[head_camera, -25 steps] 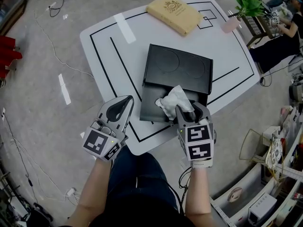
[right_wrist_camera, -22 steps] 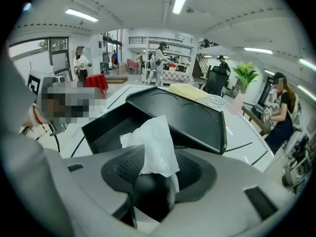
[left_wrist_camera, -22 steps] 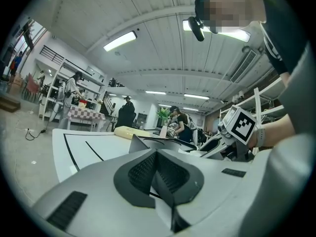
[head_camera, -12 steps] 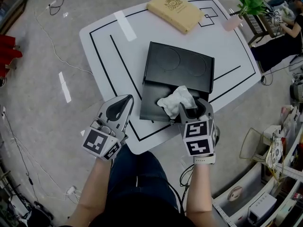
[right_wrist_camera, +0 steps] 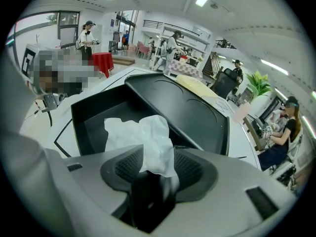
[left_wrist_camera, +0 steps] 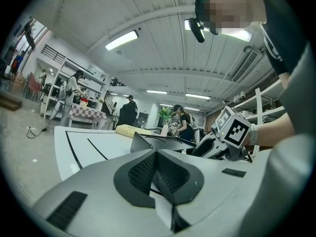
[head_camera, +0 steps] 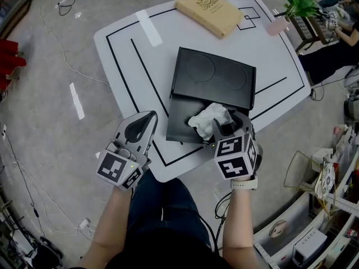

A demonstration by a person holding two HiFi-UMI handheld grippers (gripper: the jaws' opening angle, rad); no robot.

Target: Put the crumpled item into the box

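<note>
A crumpled white paper (head_camera: pixel 210 118) lies in the near right part of the open black box (head_camera: pixel 180 122), whose lid (head_camera: pixel 213 77) leans back behind it. My right gripper (head_camera: pixel 230 125) points down at the box's near right corner. Its jaws have just been opening and stand apart, with a tail of the paper (right_wrist_camera: pixel 143 137) still hanging loosely between them. In the right gripper view, the right gripper (right_wrist_camera: pixel 150 158) looks into the box (right_wrist_camera: pixel 86 115). My left gripper (head_camera: pixel 147 119) hovers left of the box, shut and empty. In the left gripper view, the left gripper (left_wrist_camera: pixel 157 154) shows its pads together.
The box sits on a white table (head_camera: pixel 129 55) marked with black lines, near its front edge. A tan book (head_camera: pixel 208 12) lies at the far side. A pink cup (head_camera: pixel 276 27) and a green plant (head_camera: pixel 294 1) stand at the far right corner. Shelves crowd the right.
The right gripper has rolled and shifted slightly right, and its jaws have widened. The paper has settled further right in the box. The left gripper has stayed still.
</note>
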